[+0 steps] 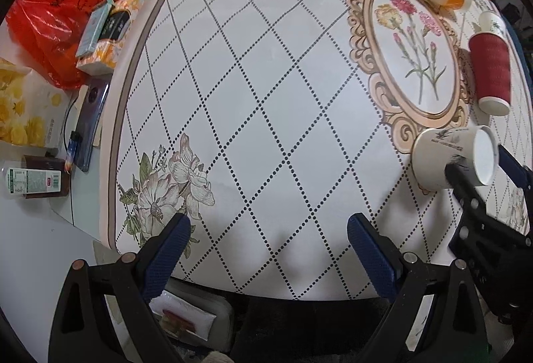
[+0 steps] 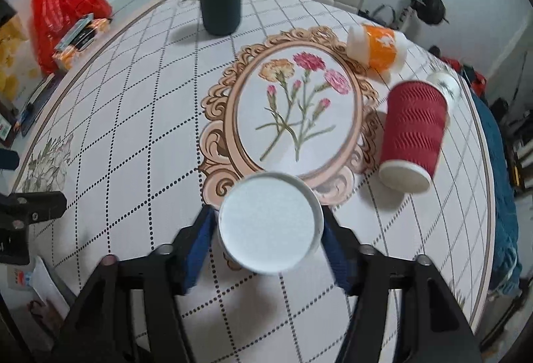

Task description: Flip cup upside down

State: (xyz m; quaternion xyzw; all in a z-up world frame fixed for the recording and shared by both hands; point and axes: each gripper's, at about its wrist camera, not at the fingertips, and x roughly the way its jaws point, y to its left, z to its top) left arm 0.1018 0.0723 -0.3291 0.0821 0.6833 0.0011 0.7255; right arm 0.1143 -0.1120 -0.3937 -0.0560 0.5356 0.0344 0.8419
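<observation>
Right gripper [image 2: 270,229] clamps white paper cup [image 2: 270,226], base toward camera, lower centre. Left gripper [image 1: 268,241] spread wide, holding nothing, bottom of frame.

You won't find a word here that reads cleanly. The white paper cup [image 1: 446,159] carries a dark line of print and a dark emblem along its side, too small and warped to make out. Left of the table [image 1: 266,96], the brown bottle [image 1: 36,179] has a pale label with a small red mark, its lines illegible. Beside the red bag [image 1: 53,26], the teal box [image 1: 95,26] shows no readable lettering.
</observation>
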